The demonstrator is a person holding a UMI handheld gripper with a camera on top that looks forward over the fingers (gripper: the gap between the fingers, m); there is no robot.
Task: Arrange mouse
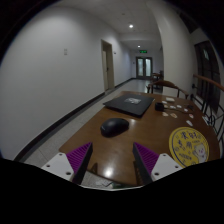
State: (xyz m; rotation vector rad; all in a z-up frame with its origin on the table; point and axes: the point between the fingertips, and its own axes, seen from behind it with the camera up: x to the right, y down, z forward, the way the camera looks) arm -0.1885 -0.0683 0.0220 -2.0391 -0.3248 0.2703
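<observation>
A dark computer mouse [114, 126] lies on the brown wooden table [120, 150], ahead of my fingers and a little to the left of the gap between them. A dark mouse mat [131, 103] lies flat farther back on the table, beyond the mouse. My gripper [111, 160] is open and empty, held above the table's near part; its purple pads [78, 157] stand wide apart with bare table between them.
A round yellow disc with printed markings [188, 144] lies on the table to the right of my right finger. Small objects [165, 104] sit at the table's far right. A chair [207, 116] stands at the right. A corridor with doors runs behind.
</observation>
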